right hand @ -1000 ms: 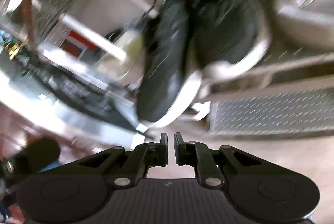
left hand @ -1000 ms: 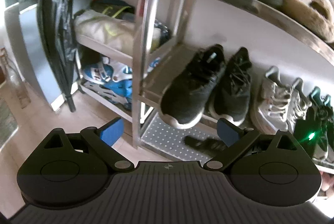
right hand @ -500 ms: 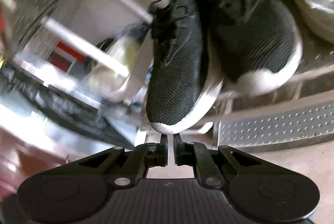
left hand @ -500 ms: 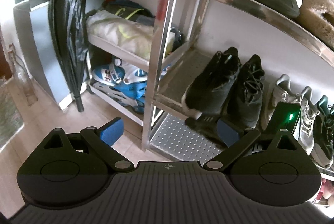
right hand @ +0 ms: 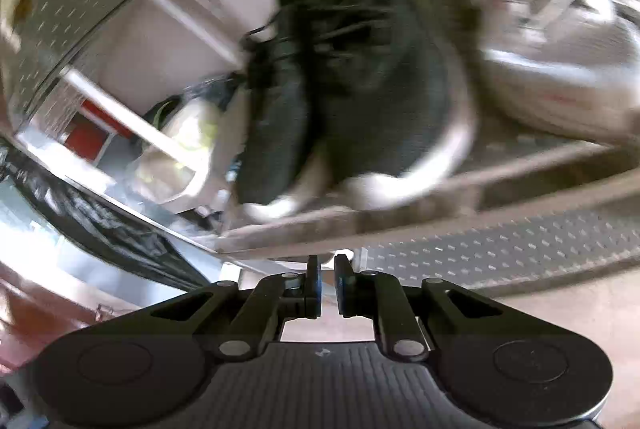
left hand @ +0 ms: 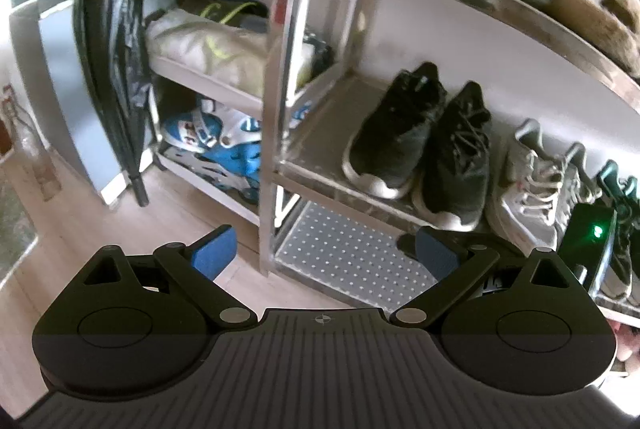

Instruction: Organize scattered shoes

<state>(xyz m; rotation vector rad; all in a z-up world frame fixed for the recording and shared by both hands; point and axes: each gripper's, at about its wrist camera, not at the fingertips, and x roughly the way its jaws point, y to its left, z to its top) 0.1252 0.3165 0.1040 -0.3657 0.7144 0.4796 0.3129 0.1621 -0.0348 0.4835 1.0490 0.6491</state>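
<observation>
**Black shoes sit side by side on the shelf**

The left gripper [left hand: 324,249] has its fingers wide apart, holding nothing. The two black shoes [left hand: 424,153] stand together on the metal shelf [left hand: 316,145]. The right gripper [right hand: 327,287] is opening its fingers a little, nothing between them.

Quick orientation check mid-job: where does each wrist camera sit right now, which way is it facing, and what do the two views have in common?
Left wrist: behind the left gripper, jaws wide open and empty, angled down at the metal shoe rack; black sneaker pair ahead.
Right wrist: behind the right gripper, jaws almost closed and opening slightly, nothing between them; blurred, rolled view close under the rack's shelf edge.
Shared: the black sneaker pair, the white sneakers and the rack.
</observation>
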